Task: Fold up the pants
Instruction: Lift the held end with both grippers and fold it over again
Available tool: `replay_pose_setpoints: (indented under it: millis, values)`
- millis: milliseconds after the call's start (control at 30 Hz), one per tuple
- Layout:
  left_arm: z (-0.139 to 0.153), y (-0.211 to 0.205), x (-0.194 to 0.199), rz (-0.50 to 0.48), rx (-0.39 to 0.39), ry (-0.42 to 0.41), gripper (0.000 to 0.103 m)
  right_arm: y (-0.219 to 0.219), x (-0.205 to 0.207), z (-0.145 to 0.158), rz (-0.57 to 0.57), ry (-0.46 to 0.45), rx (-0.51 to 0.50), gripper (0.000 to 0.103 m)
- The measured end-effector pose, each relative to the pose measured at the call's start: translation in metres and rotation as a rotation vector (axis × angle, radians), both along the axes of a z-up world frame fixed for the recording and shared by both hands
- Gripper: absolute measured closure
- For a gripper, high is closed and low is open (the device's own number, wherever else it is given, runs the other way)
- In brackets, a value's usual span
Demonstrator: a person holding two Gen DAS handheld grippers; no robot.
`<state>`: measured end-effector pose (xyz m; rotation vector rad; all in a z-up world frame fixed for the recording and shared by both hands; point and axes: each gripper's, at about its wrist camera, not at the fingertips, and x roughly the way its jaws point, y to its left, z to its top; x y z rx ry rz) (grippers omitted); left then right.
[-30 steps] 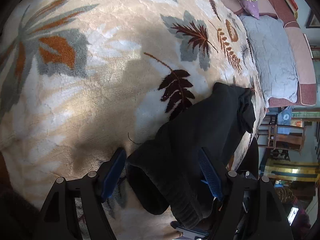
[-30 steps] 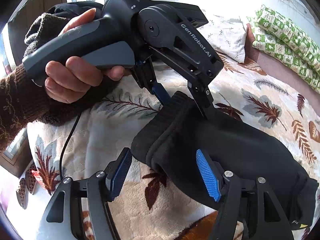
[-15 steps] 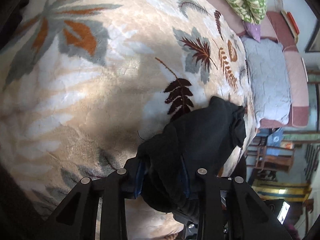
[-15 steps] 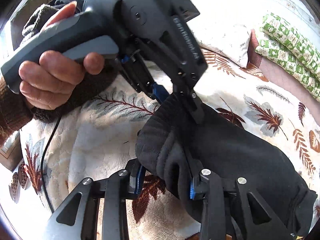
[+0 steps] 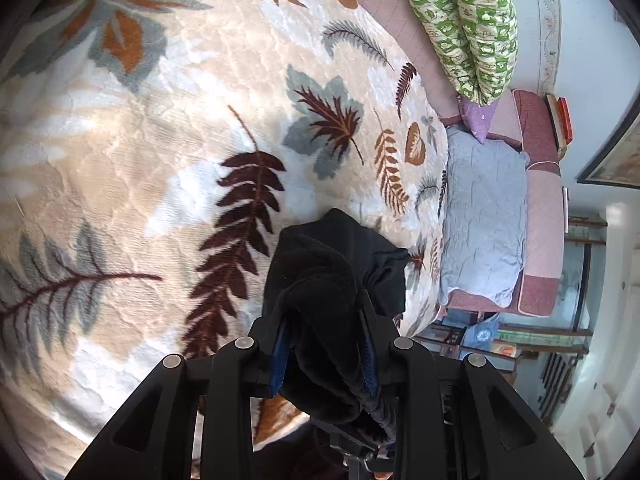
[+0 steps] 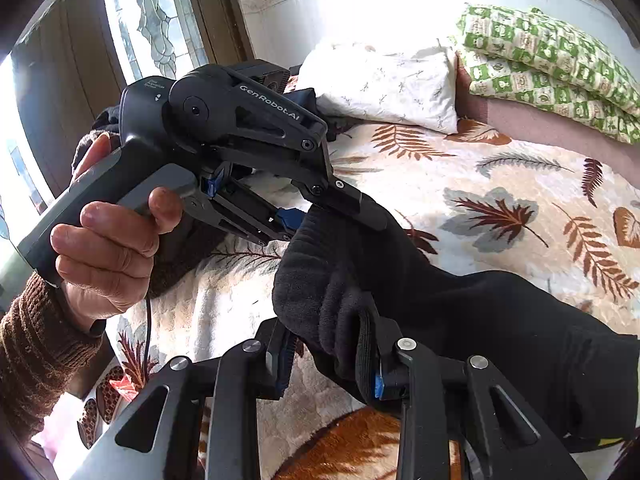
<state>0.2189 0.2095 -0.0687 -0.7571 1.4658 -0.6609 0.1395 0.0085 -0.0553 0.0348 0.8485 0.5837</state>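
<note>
Above the leaf-patterned bed blanket point(image 5: 160, 160), both grippers, left point(image 5: 324, 356) and right point(image 6: 332, 360), clamp the black fleece pants' point(image 6: 460, 300) end; folding has barely begun.

Both grippers point(image 6: 330, 360) clamped on black pants point(image 6: 460, 312)
</note>
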Motion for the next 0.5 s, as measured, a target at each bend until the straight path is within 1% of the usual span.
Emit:
replay_pose_setpoints:
  millis: [133,233,367,500]
  values:
    - [0.018,-0.031,-0.006,-0.001,0.020,0.000,0.074,-0.034,-0.004,0.010,-0.037,0.008,0.056,0.074]
    - [0.026,-0.066,-0.005,-0.012,0.030,0.000,0.074,-0.065,-0.006,0.015,-0.078,0.014,0.106,0.074]
    - [0.027,-0.127,-0.003,-0.036,0.061,0.009,0.074,-0.116,-0.010,0.016,-0.151,0.044,0.181,0.074]
    - [0.015,-0.205,-0.003,-0.077,0.115,0.028,0.074,-0.177,-0.011,0.002,-0.240,0.107,0.273,0.074]
